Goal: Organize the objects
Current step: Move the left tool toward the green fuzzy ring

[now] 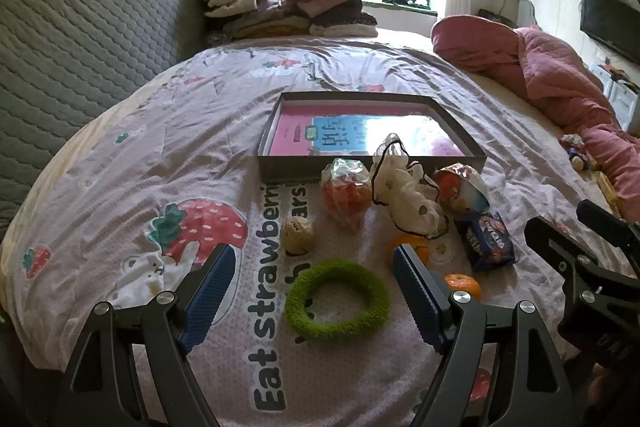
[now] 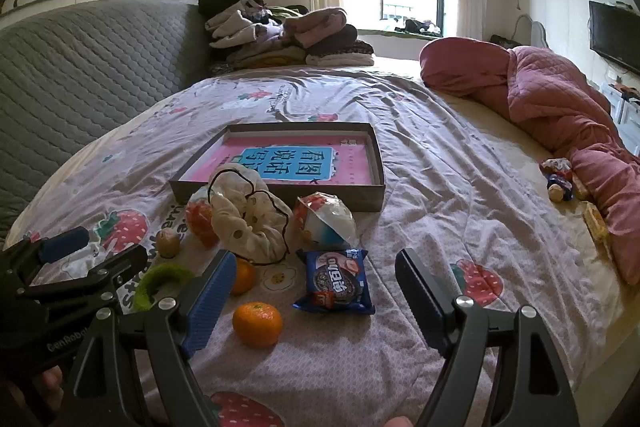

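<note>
Both grippers spread wide, empty: lower your left gripper (image 1: 310, 291) squarely over the near fuzzy green ring (image 1: 337, 299); shallow grey cardboard tray (image 1: 280, 163) waits beyond.

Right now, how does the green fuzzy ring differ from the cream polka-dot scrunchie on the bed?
The green fuzzy ring lies flat with an open centre; the cream polka-dot scrunchie is bunched into a puffy heap. The ring is plain green and fluffy; the scrunchie is pale fabric with dots and a thin black cord looped over it. The ring sits nearest the left gripper; the scrunchie lies close to the box. Both rest on the bedsheet, untouched.
</note>
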A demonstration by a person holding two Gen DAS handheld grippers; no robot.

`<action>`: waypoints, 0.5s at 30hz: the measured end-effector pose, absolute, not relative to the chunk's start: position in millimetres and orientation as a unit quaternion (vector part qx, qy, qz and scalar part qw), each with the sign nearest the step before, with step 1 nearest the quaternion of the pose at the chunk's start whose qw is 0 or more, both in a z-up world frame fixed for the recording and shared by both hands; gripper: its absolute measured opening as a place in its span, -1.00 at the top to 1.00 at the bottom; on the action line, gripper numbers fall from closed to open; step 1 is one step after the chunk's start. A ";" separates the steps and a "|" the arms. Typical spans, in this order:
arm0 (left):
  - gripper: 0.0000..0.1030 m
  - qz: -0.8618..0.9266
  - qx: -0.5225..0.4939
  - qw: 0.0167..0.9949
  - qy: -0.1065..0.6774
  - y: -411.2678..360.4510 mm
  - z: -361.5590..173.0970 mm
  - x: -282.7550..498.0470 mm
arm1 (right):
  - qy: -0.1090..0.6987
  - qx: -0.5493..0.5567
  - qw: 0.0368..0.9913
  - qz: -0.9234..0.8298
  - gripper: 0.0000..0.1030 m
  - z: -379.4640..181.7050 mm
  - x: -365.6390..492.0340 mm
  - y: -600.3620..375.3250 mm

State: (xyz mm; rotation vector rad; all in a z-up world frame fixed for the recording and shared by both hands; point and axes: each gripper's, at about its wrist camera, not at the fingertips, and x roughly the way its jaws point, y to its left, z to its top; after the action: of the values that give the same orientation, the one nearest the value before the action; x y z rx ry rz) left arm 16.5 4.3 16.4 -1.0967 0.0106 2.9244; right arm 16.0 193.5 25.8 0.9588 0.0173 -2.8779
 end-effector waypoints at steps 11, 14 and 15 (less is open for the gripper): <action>-0.59 0.938 -0.347 0.008 0.006 2.5 23.9 23.6 | 0.013 0.309 0.057 -0.949 -0.57 31.9 23.1 191.5; -0.59 0.938 -0.347 0.007 0.008 2.1 24.3 24.9 | 0.015 0.309 0.059 -0.949 -0.57 31.9 24.1 190.8; -0.59 0.938 -0.347 0.008 0.008 1.7 24.3 25.4 | 0.015 0.309 0.059 -0.949 -0.57 31.9 24.0 190.8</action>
State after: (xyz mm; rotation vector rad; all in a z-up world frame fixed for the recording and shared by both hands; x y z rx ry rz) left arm 25.4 1.7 24.3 -1.0848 0.0237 2.9320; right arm 24.0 190.8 31.9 0.9358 0.0450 -2.8738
